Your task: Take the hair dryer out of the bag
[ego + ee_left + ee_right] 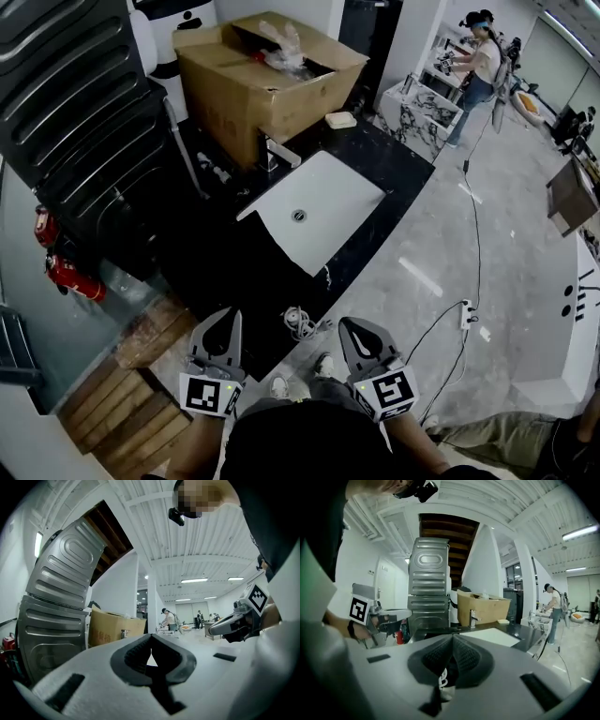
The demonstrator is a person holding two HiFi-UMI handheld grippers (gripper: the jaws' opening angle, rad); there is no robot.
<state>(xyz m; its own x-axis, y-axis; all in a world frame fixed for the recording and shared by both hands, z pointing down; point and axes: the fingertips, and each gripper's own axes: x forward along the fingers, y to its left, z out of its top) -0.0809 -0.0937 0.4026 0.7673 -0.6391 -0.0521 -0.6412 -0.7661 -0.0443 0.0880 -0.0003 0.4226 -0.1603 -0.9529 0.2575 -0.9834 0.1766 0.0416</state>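
left tongs [232,315] and right tongs [346,323] were both pressed together, empty. ahead of them ran a black counter [225,267] with a white sink [328,202] and, farthest off, a cardboard box [248,89]. a white coiled cord [298,322] lay between the tongs; the hair dryer couldn't be made out. pale floor [511,234] spread right.

Two grippers are up: the left gripper [228,317] and the right gripper [349,325], each with one marker cube. On the dark counter I count one cardboard box [246,89], one white sink [323,211] and one faucet [272,150]. There are two red extinguishers [77,278] at the left, and one coiled white cord [298,323], one power strip [466,314] and one person [483,61] far off.
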